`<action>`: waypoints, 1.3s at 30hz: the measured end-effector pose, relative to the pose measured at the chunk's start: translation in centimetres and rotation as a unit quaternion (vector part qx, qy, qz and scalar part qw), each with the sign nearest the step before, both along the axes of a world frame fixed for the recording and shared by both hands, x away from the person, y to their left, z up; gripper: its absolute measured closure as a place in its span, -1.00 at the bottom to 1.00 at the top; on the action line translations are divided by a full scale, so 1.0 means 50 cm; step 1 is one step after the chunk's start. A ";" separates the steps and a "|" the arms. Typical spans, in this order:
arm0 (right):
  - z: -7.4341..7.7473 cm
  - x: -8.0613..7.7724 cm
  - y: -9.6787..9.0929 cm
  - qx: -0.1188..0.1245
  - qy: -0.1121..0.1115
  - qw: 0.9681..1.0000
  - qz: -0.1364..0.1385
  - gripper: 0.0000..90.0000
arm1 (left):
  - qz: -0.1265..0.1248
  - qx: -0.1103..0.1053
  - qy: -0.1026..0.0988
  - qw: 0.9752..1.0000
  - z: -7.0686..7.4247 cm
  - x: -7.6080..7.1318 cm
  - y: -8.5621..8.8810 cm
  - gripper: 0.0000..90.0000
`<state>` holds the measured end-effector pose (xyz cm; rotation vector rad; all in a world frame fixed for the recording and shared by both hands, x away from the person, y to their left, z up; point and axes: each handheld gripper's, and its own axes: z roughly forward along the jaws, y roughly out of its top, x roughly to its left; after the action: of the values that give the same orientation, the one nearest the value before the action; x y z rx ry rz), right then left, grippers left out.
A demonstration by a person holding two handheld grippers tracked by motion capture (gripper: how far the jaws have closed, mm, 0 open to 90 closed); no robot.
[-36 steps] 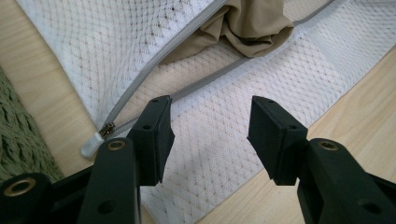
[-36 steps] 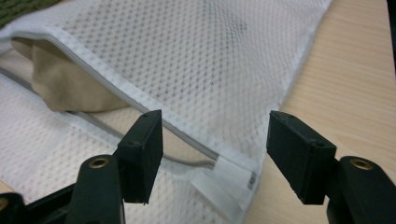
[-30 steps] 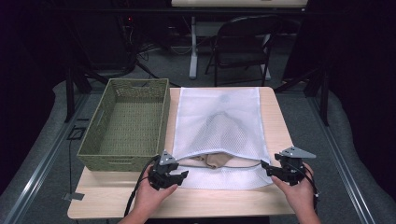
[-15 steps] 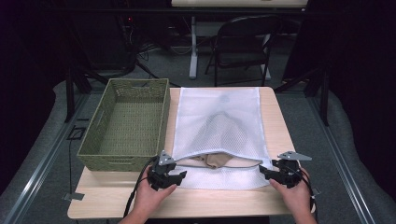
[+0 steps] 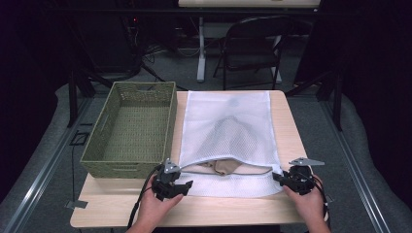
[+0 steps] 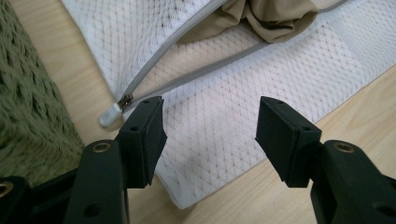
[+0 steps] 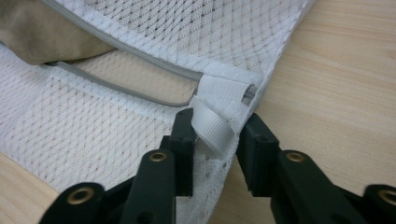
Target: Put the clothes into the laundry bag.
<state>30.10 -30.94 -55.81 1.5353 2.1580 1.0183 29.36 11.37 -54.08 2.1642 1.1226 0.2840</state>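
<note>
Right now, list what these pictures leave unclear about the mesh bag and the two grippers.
- Tan cloth: left gripper view, cut off by the top edge; in the high view the mesh bag veils the rest, so what it is stays unknown.
- Right gripper: jaws have just been closing on the white loop; whether the pads press it yet is unclear.
- Basket: high view, near wall hides part of its floor.
- Left gripper: open over the bag's corner.
</note>
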 end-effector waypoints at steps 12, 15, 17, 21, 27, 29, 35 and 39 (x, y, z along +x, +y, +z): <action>-0.002 0.010 0.003 -0.008 0.013 1.000 0.023 0.94 | 0.018 0.023 0.024 0.999 -0.023 -0.003 0.010 -0.16; -0.001 0.011 -0.002 -0.005 0.013 1.000 0.021 0.94 | 0.020 0.027 0.025 0.999 -0.028 0.000 0.012 -0.17; -0.001 0.011 -0.004 -0.007 0.011 1.000 0.016 0.94 | 0.021 0.033 0.029 0.999 -0.033 0.004 0.013 -0.17; -0.001 0.011 -0.003 -0.006 0.010 1.000 0.018 0.94 | 0.026 0.035 0.037 0.998 -0.047 0.013 0.015 -0.18; -0.002 0.010 -0.001 -0.010 0.011 1.000 0.019 0.93 | 0.027 0.039 0.035 0.998 -0.055 0.022 0.015 -0.19; -0.002 0.010 -0.001 -0.009 0.011 1.000 0.020 0.92 | 0.026 0.039 0.031 0.998 -0.057 0.021 0.010 -0.20; 0.000 0.007 -0.001 -0.008 0.010 1.000 0.022 0.87 | 0.018 0.063 0.016 0.998 -0.059 0.017 -0.005 -0.17; 0.001 0.004 -0.001 -0.010 0.008 0.999 0.029 0.87 | 0.019 0.061 0.010 0.998 -0.059 0.015 -0.011 -0.05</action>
<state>30.32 -30.97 -55.77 1.4841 2.2289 1.0042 30.14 10.84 -57.01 2.2581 1.1861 0.3561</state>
